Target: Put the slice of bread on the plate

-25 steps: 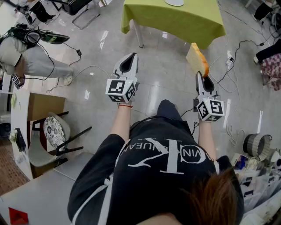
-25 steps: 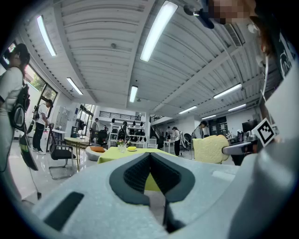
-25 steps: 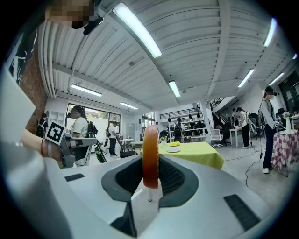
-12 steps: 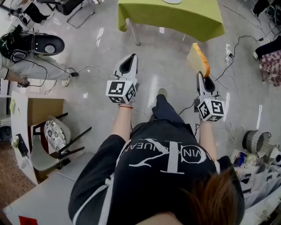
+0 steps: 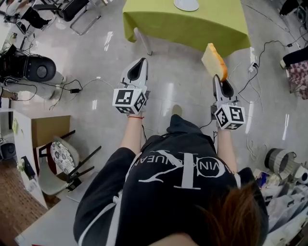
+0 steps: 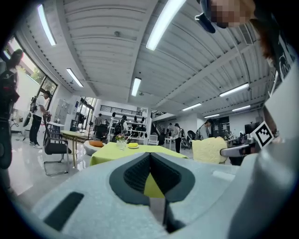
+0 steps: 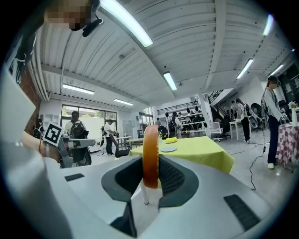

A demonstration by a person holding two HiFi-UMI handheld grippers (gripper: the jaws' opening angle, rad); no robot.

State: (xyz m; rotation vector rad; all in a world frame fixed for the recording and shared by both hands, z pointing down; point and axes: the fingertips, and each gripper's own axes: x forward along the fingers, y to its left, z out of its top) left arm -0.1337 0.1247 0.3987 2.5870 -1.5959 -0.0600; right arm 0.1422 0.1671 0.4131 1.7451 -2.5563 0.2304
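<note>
Over the last second the green table drew closer at 12 o'clock, its plate not yet reached. Right gripper pinched the slice of bread upright at 1 o'clock, short of the table edge. Left gripper was closed, empty; only the approach remained, by my reckoning.

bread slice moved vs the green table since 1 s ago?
Yes. The bread slice, held in the right tongs, is nearer the green table, now overlapping its near edge.

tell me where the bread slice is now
In the head view the slice of bread stands on edge in the right hand-held gripper, upper right, above the floor just short of the green table bearing the plate.
</note>
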